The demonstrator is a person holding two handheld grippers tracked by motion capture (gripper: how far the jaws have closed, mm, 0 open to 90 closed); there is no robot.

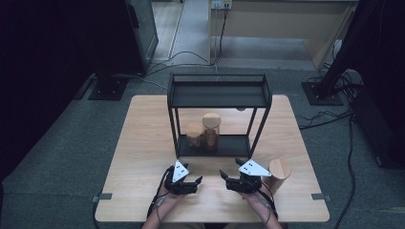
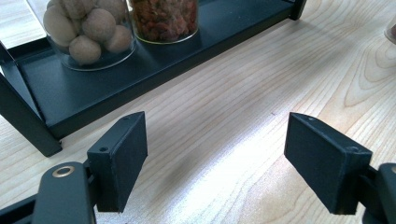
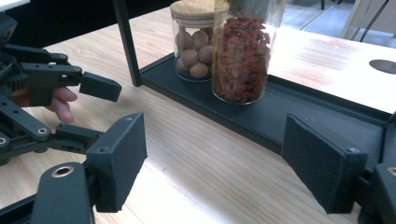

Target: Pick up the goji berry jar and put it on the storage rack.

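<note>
Both my grippers hover low over the near edge of the table point(image 1: 143, 143), my forearms coming in from below and the jaws pointing forward toward the rack point(image 1: 218, 95). My left gripper point(image 1: 184, 183) has its jaws parted with nothing between them; in the left gripper view bare wood lies between its pads point(image 2: 123, 158). My right gripper point(image 1: 239, 181) is likewise spread and empty, pads point(image 3: 121, 161) well apart over the wood.

What I am working with seems to be the jars. Two already stand on the rack's bottom shelf point(image 2: 93, 88), touching or nearly so: a short jar point(image 3: 194, 39) of round pale balls and, beside it, a tall jar point(image 3: 243, 56) of reddish bits. A third jar point(image 1: 278, 174) with a wooden lid stands upright on the table just to the right of my right gripper, clear of the rack.

That is the relation that counts: the loose jar lies to the outer side of my right hand, its axis vertical, and much nearer to the right than to the left. I judge the right hand should swing outward and take it by the sides with level jaws. Free shelf space lies to the right of the tall jar.
</note>
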